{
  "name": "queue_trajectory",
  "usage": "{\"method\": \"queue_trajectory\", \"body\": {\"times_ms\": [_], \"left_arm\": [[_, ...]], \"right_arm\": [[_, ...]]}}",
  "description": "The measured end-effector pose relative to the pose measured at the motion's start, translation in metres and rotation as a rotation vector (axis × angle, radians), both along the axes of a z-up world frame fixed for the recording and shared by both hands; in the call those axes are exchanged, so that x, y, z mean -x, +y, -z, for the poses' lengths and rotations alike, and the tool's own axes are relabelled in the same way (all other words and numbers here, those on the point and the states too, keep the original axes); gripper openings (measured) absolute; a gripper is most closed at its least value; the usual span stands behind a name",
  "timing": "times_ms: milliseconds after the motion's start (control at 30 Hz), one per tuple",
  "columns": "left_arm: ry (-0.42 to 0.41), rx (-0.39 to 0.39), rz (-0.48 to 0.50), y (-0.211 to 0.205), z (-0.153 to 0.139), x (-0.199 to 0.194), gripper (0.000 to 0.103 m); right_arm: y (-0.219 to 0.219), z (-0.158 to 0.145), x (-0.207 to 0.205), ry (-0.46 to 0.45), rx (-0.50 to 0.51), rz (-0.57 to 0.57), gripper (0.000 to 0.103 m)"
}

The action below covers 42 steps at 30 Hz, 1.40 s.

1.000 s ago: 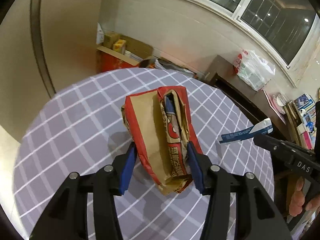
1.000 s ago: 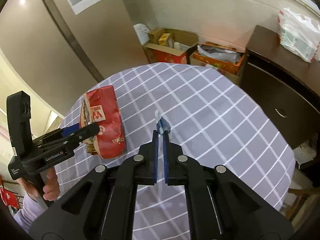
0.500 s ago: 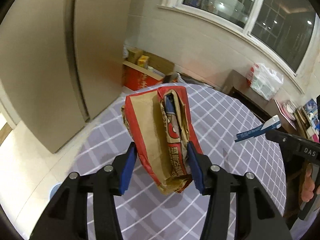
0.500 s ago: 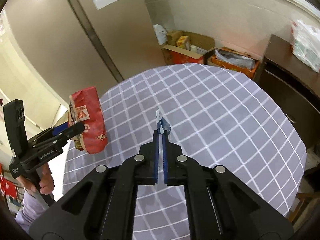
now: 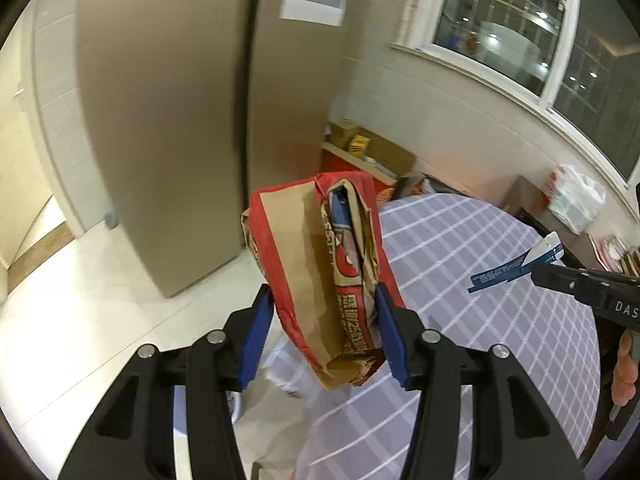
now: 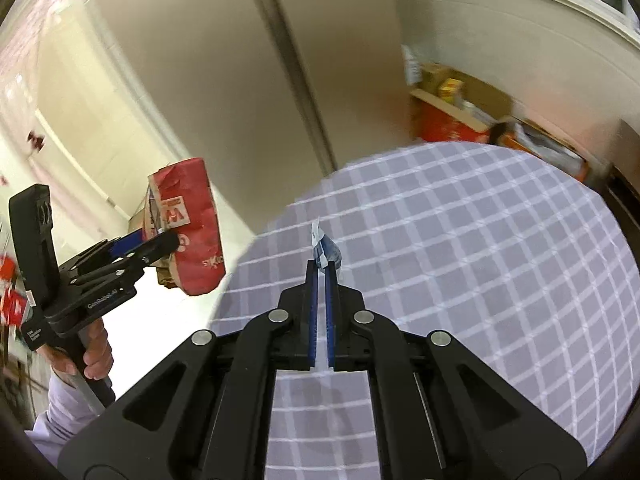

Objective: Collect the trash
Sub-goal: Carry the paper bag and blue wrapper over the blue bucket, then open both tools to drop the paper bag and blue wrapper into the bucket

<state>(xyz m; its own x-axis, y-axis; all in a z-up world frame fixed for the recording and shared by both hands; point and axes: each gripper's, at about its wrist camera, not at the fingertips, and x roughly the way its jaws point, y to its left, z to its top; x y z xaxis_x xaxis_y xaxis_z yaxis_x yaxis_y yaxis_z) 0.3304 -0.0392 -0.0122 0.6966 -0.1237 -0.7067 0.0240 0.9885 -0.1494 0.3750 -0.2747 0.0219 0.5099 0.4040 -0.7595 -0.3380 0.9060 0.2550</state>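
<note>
left tongs [image 5: 324, 336]: clamped on bag [image 5: 320, 276], held past table [image 5: 480, 320] edge | right tongs [image 6: 322, 276]: pinched shut on wrapper [image 6: 325, 246] over table | advice: both grips are kept firm until bin is reached

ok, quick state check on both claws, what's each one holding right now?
Left claw: closed on the red and brown paper bag, held off the table.
Right claw: shut, pinching a small blue and white wrapper.
</note>
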Motion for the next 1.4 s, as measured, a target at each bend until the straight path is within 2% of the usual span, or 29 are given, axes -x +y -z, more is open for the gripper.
{"method": "queue_trajectory", "body": {"times_ms": [300, 533, 900, 1000, 1067, 1133, 1233, 1400], "left_arm": [[0.022, -0.025, -0.135, 0.077, 0.007, 0.026, 0.051], [0.057, -0.034, -0.222, 0.13, 0.02, 0.043, 0.051], [0.139, -0.036, -0.297, 0.176, 0.055, 0.044, 0.052], [0.15, -0.056, -0.324, 0.185, 0.066, 0.039, 0.059], [0.164, -0.076, -0.355, 0.194, 0.076, 0.038, 0.073], [0.185, -0.069, -0.384, 0.205, 0.085, 0.038, 0.073], [0.225, -0.018, -0.394, 0.221, 0.099, 0.043, 0.073], [0.255, -0.019, -0.411, 0.239, 0.115, 0.059, 0.073]], "right_arm": [[0.095, 0.007, -0.004, 0.01, -0.006, -0.168, 0.003], [0.156, 0.023, -0.009, 0.05, 0.007, -0.265, 0.003], [0.233, 0.062, -0.009, 0.14, 0.065, -0.387, 0.003], [0.247, 0.069, -0.006, 0.163, 0.074, -0.4, 0.003], [0.253, 0.074, -0.007, 0.177, 0.083, -0.402, 0.003], [0.261, 0.082, -0.008, 0.196, 0.095, -0.403, 0.003], [0.269, 0.092, -0.008, 0.222, 0.114, -0.419, 0.004], [0.293, 0.114, 0.0, 0.261, 0.149, -0.441, 0.004]]}}
